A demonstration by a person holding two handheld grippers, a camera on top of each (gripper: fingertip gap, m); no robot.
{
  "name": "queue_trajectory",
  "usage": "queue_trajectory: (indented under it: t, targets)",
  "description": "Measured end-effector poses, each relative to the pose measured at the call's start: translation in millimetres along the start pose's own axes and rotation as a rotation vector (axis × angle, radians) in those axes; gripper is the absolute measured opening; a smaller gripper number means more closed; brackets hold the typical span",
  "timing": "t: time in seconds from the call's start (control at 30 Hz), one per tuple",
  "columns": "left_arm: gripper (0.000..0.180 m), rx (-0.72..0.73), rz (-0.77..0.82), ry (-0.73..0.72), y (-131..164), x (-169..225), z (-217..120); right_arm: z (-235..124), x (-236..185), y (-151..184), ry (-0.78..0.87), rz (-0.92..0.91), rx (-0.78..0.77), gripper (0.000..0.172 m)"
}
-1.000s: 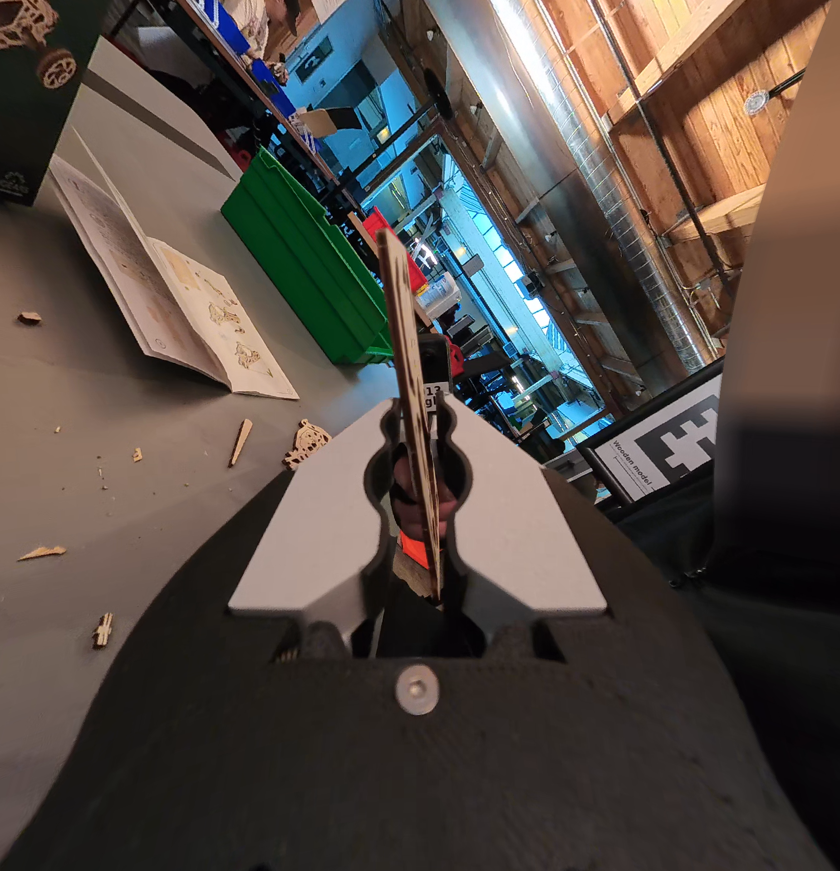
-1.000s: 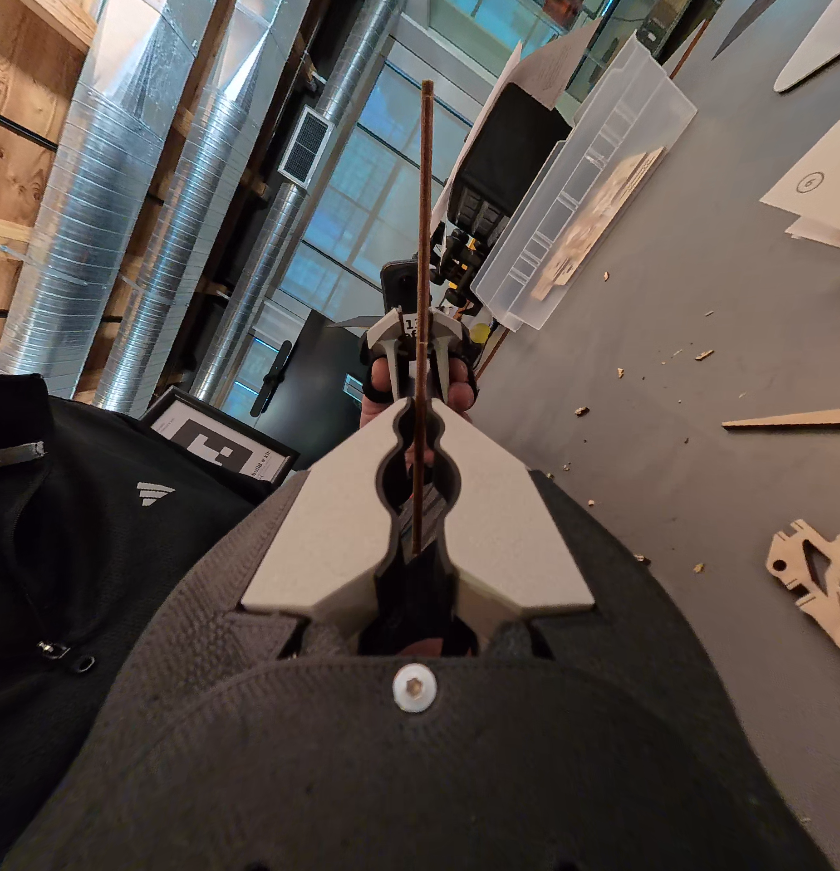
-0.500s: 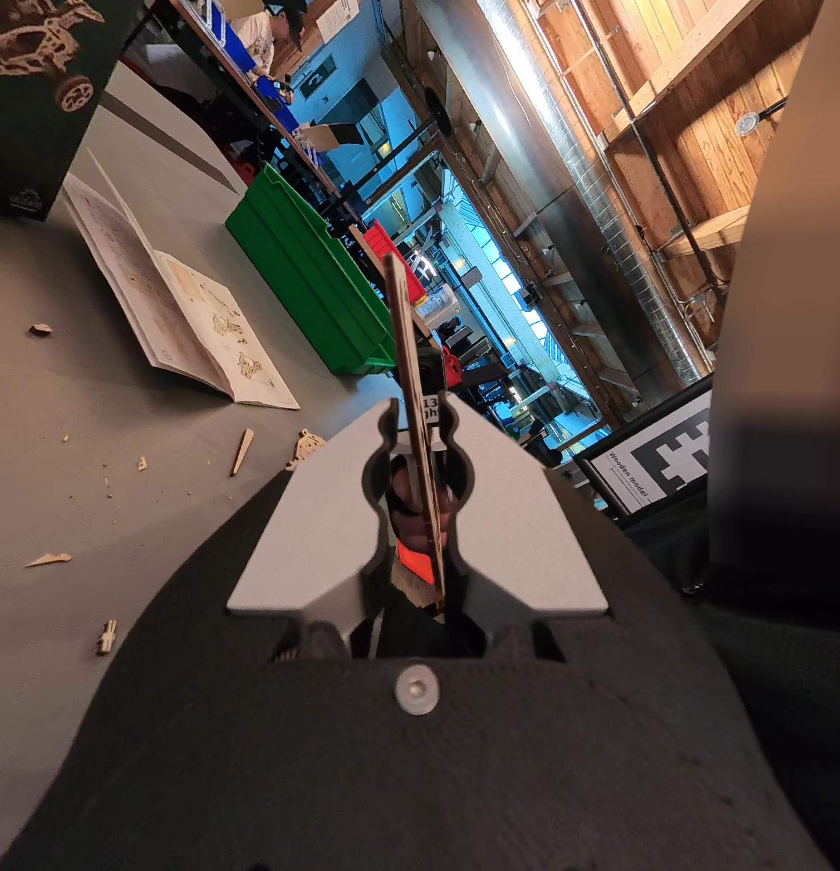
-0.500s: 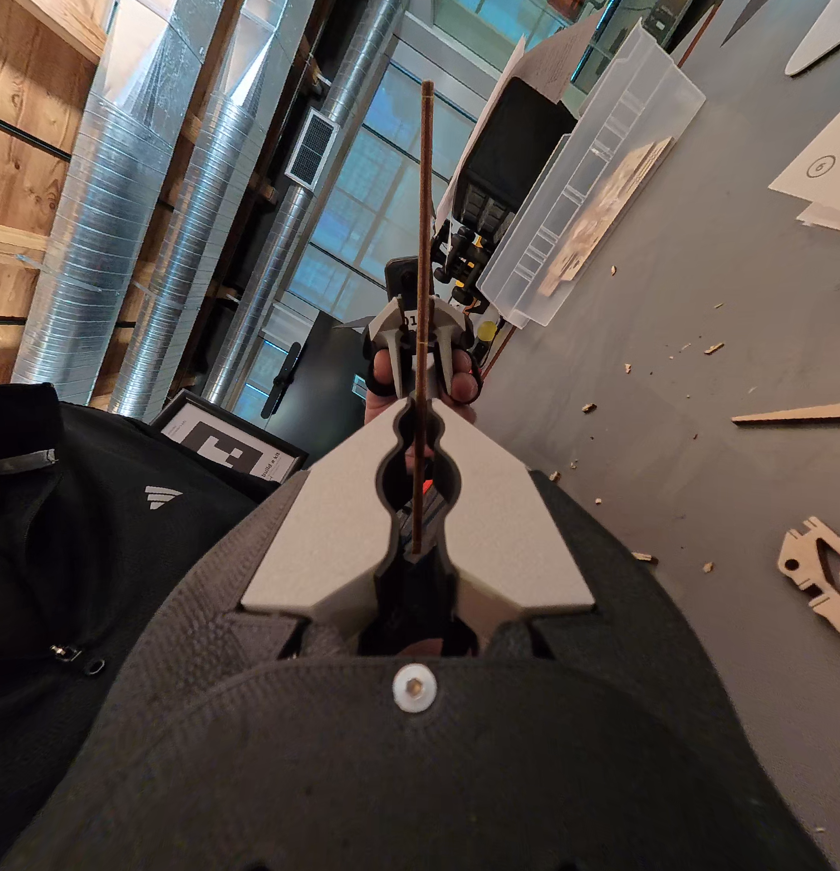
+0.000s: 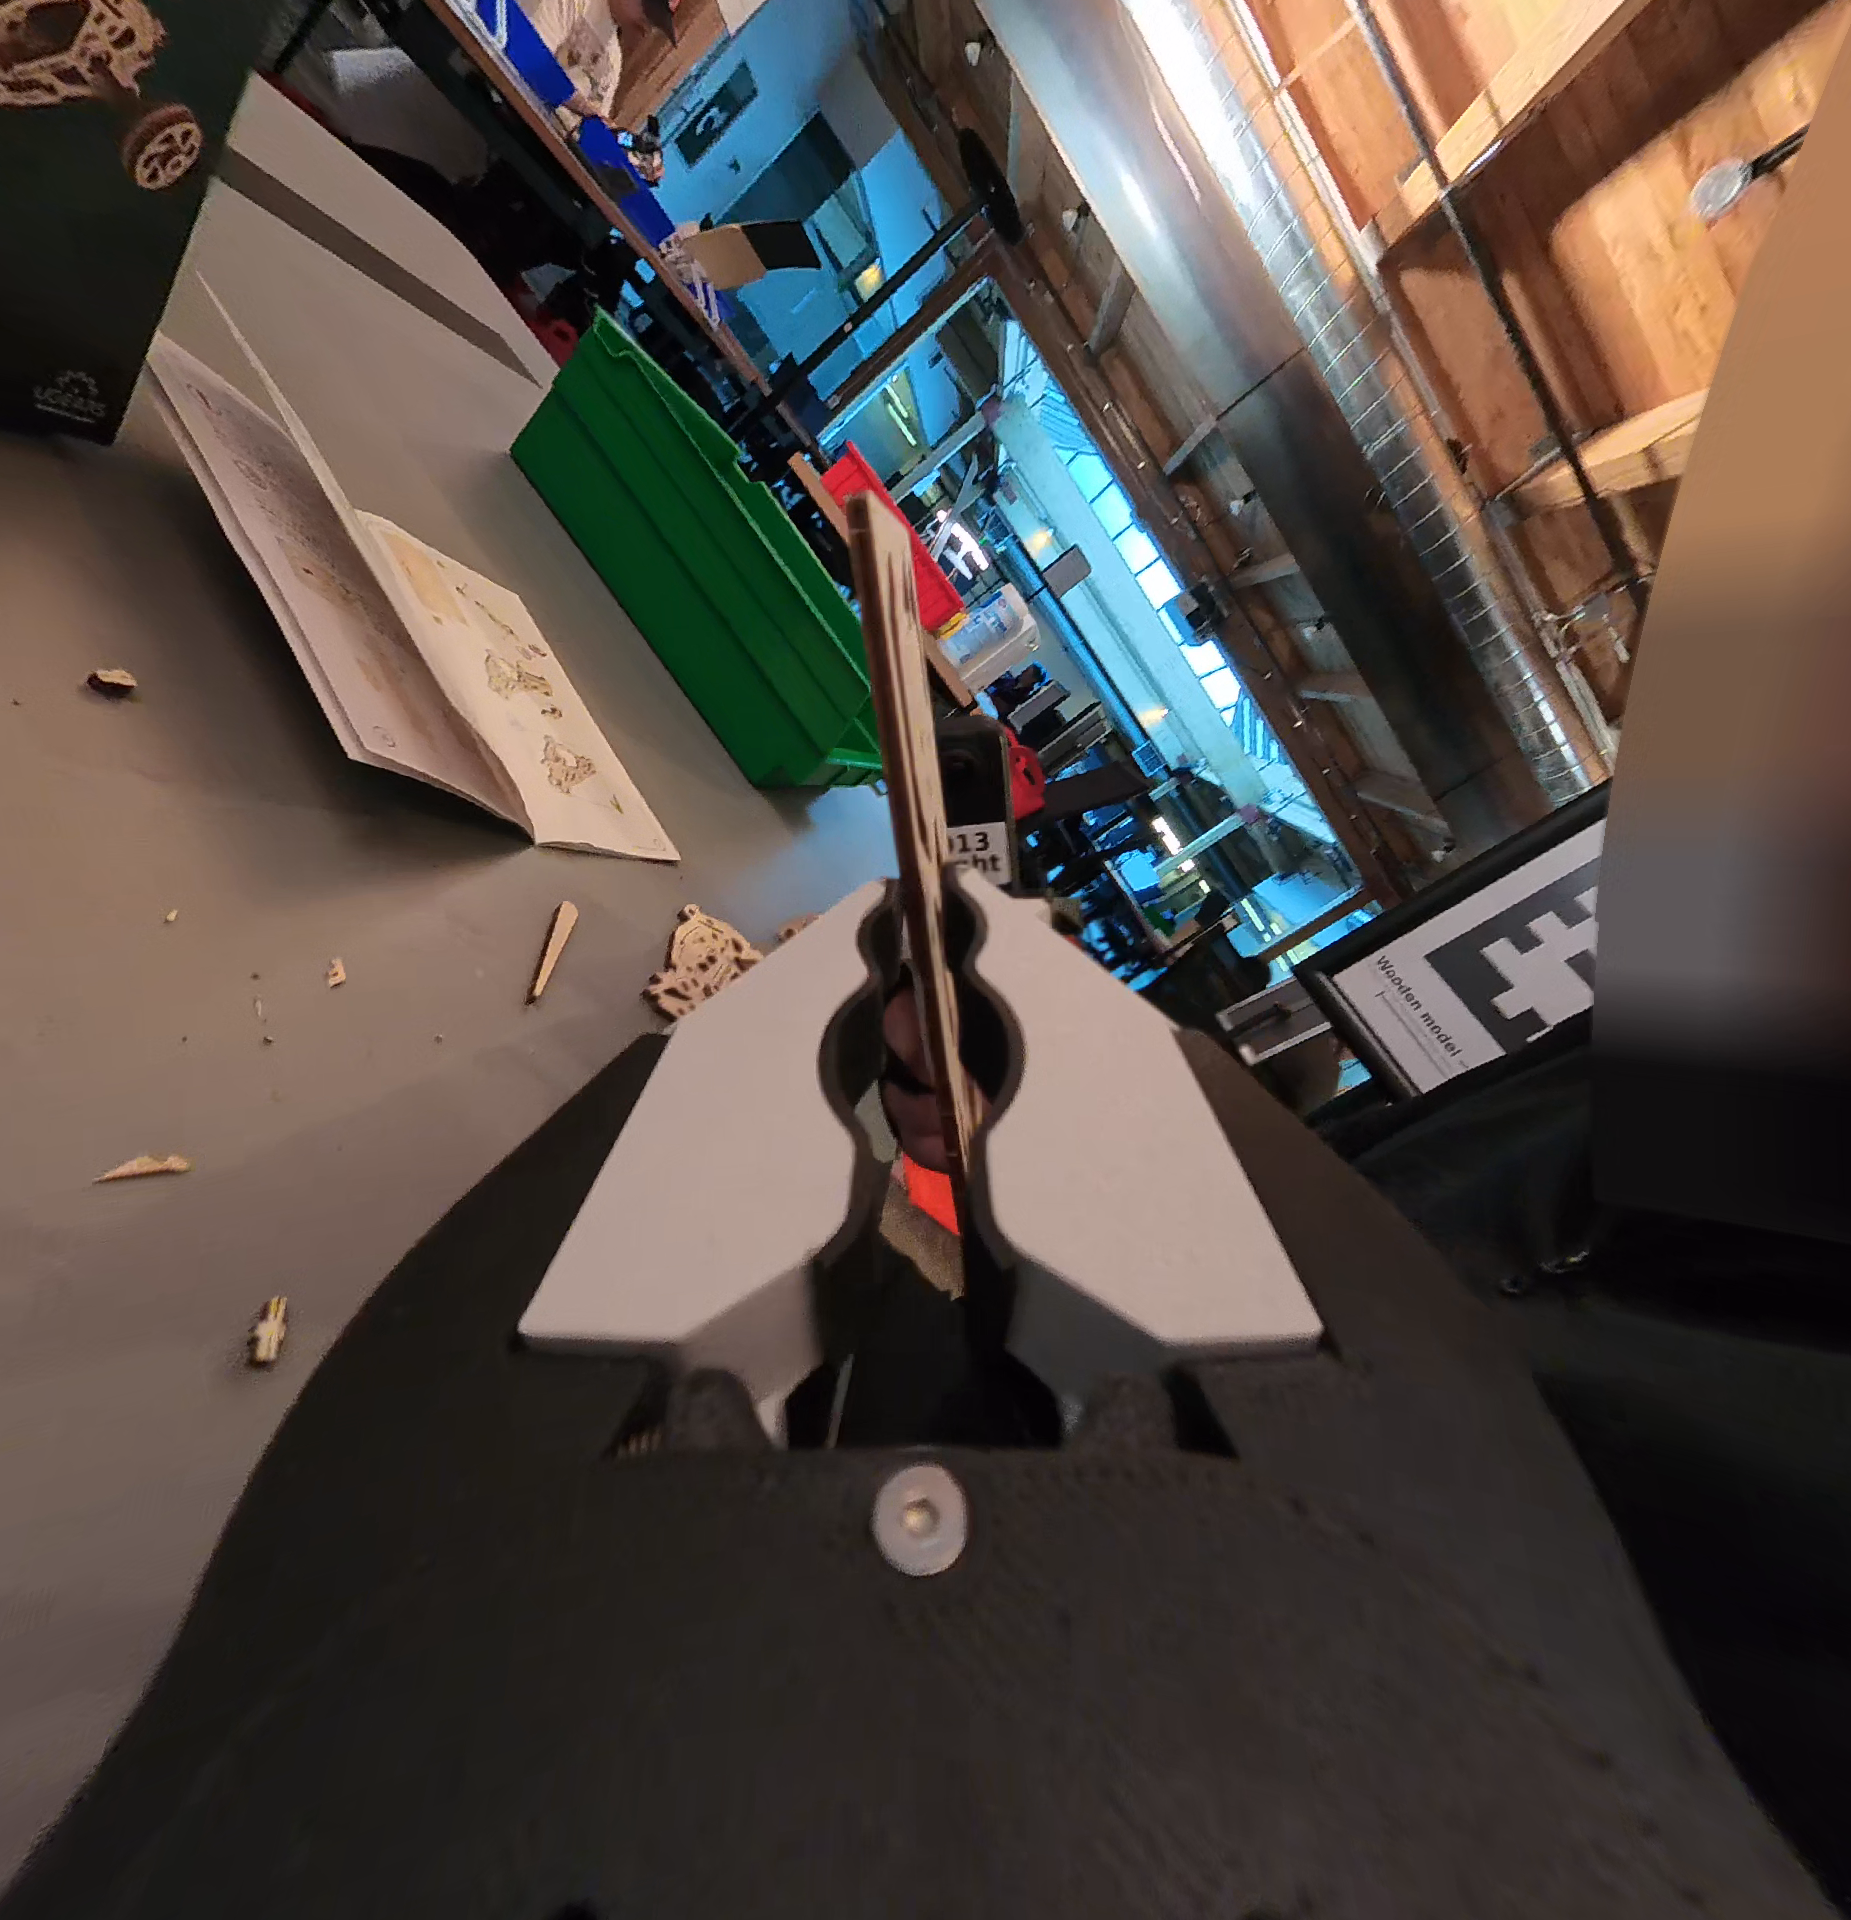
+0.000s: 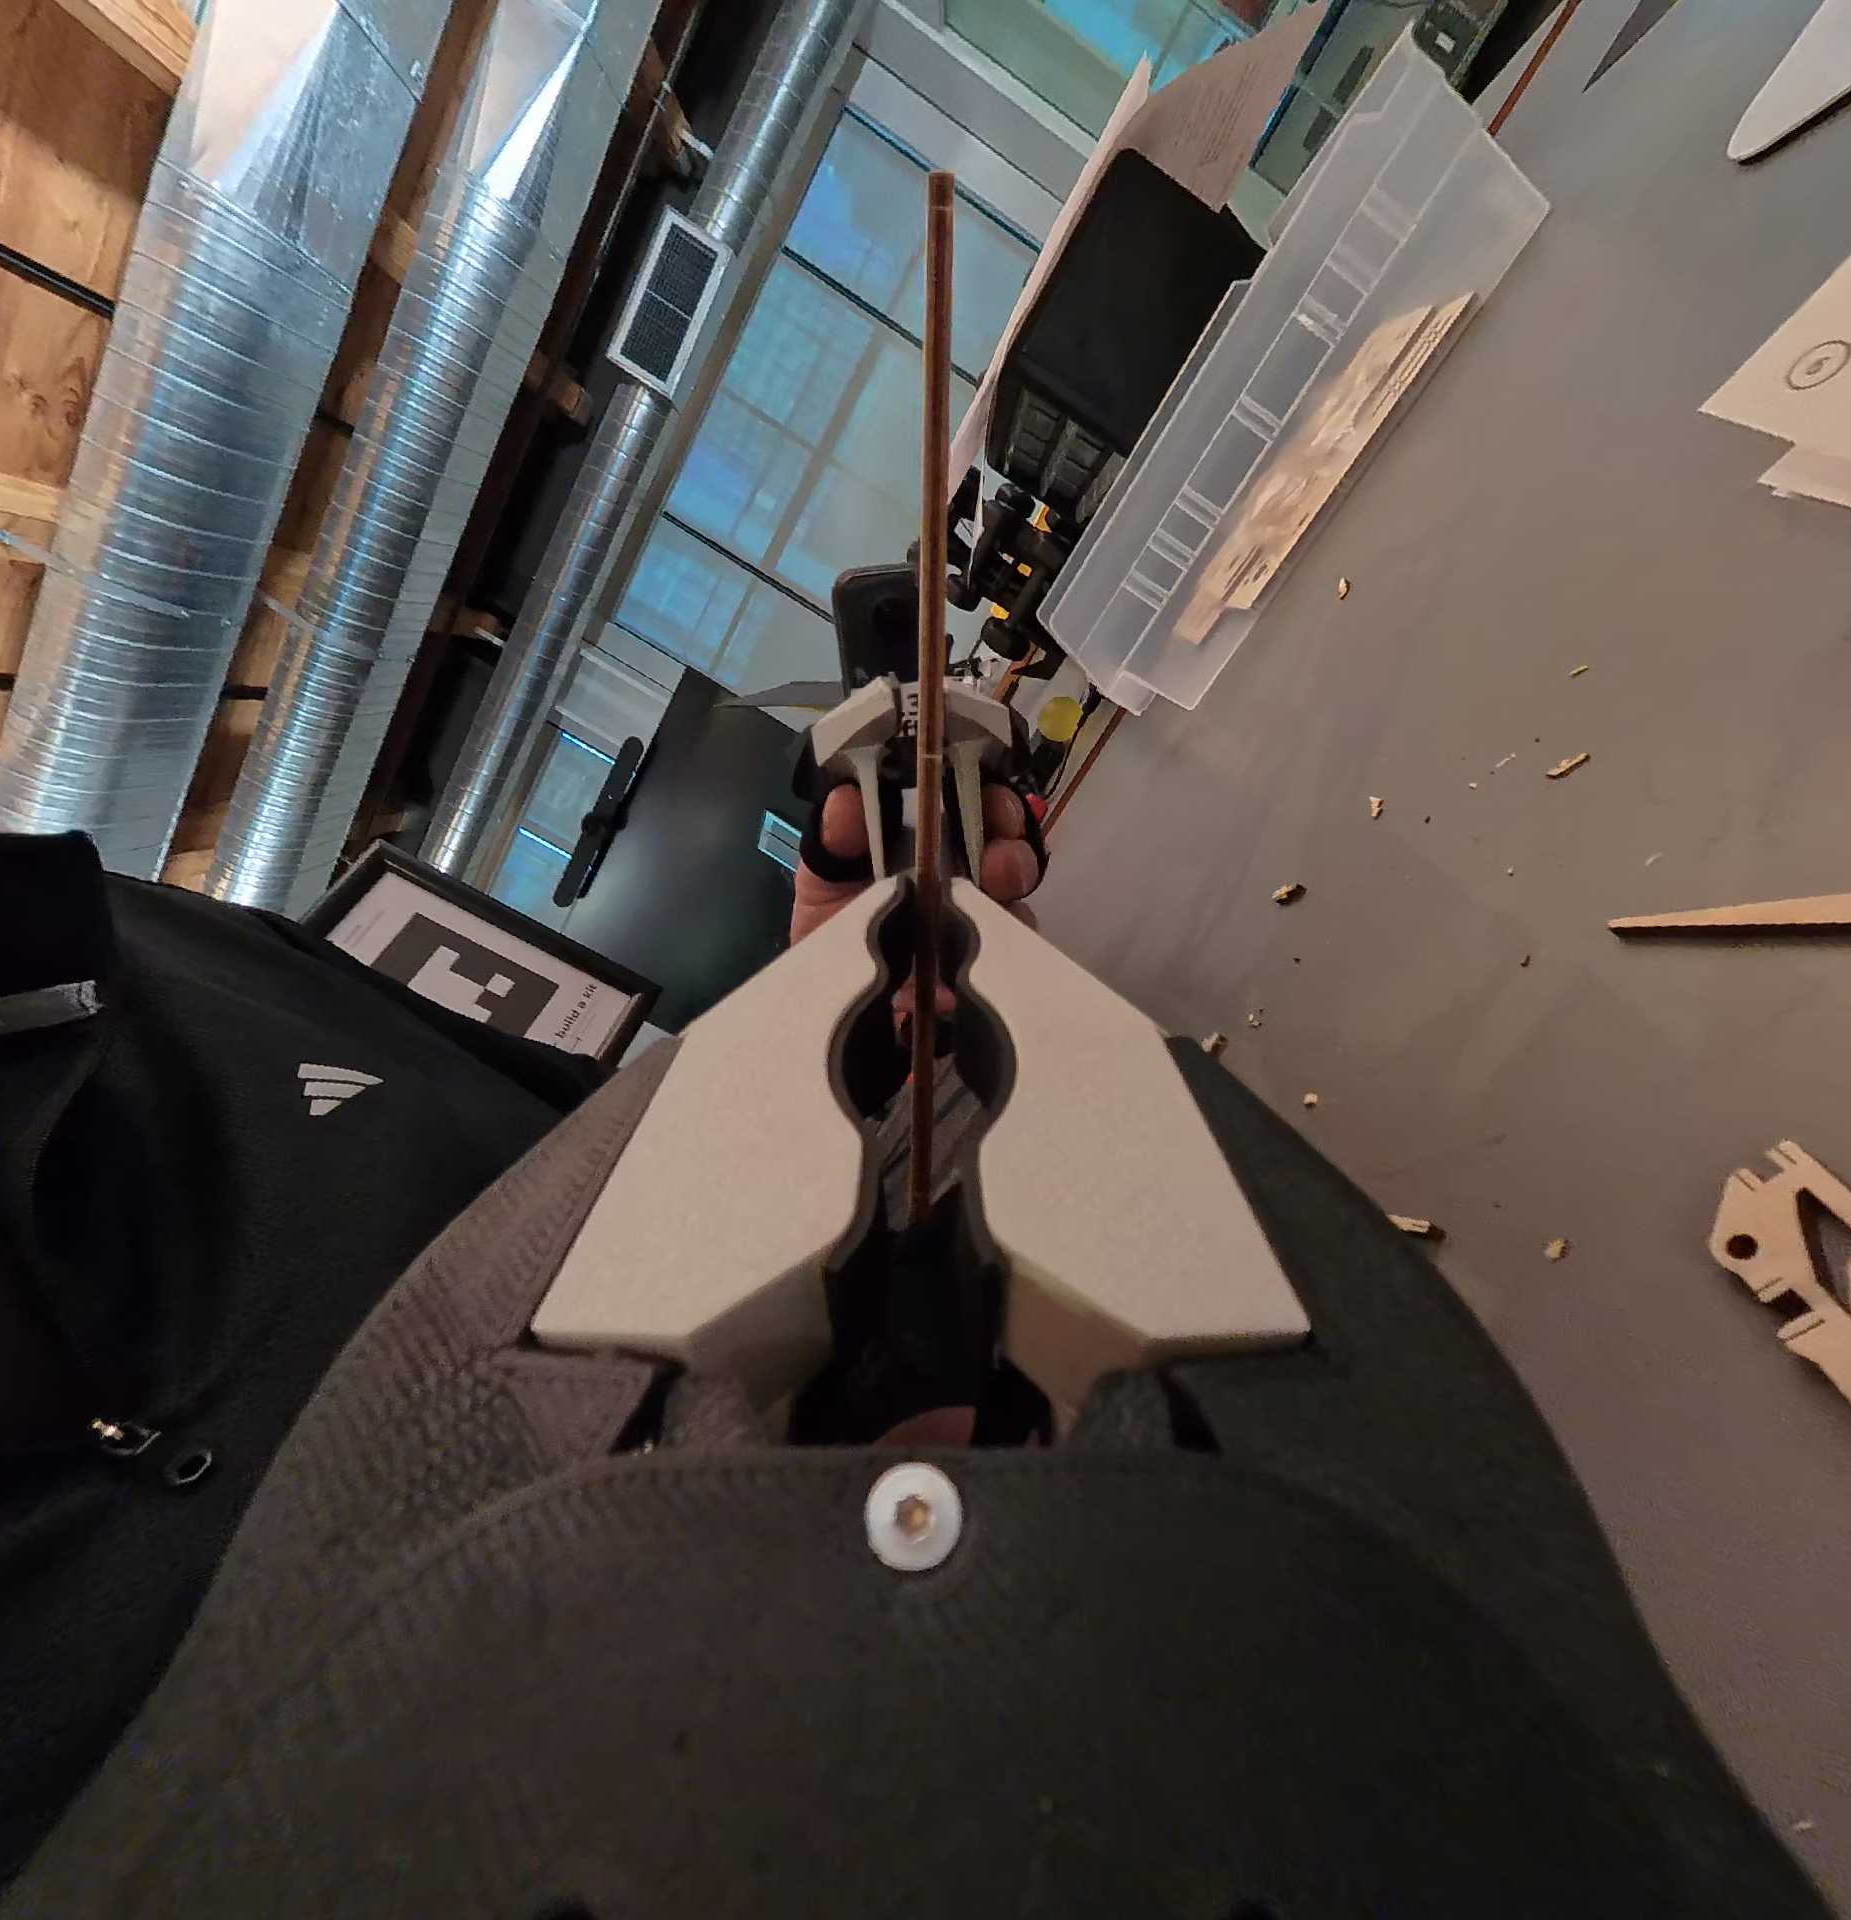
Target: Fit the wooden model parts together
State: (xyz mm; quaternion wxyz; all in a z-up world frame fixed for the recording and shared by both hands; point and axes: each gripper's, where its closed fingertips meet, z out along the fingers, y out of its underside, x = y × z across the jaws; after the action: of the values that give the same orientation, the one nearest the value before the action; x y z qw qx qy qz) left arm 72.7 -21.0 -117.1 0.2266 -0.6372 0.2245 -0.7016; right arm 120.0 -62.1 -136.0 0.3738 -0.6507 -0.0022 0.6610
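Grey tabletop [image 5: 121, 883] lies below; both my fingers pinch one thin wooden sheet [image 6: 937, 520] edge-on, left gripper [image 5: 926, 914] facing right gripper [image 6: 936, 914]. Next, I judge, a part must be freed.

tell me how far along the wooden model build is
Early, it seems. No finished model shows. In hand: the right gripper is shut on a thin wooden sheet held edge-on; the left gripper sits around the same sheet, grip unclear. Left: loose parts and a small assembled bit lie on the table, booklet open.
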Motion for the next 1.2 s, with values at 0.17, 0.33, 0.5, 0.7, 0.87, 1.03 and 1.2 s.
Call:
queue_trajectory:
  t: [0.17, 0.33, 0.5, 0.7, 0.87, 1.03, 1.2]
  targets:
    - [0.012, -0.031, -0.014, 0.01, 11, 4, 6, 2, -6, -7, -0.007, -0.019, 0.045, 0.001]
    - [0.002, -0.011, 0.037, 0.01, 12, 9, 6, 7, -11, -7, 0.03, -0.107, 0.046, 0.0]
    - [0.001, -0.179, 0.117, 0.011, 27, 16, 6, 3, -18, -10, 0.008, -0.147, -0.027, 0.022]
    - [0.001, -0.462, 0.12, 0.114, 56, 34, 11, 14, -43, -18, -0.026, -0.373, -0.167, 0.031]
    - [0.005, -0.391, 0.22, 0.022, 43, 24, 19, 23, -36, -20, 0.038, -0.423, -0.166, 0.001]
    - [0.003, -0.25, 0.291, -0.03, 25, 21, 15, 21, -31, -24, 0.064, -0.384, -0.092, 0.001]
    - [0.003, -0.298, 0.38, -0.055, 33, 21, 17, 22, -32, -24, 0.085, -0.371, -0.051, 0.001]
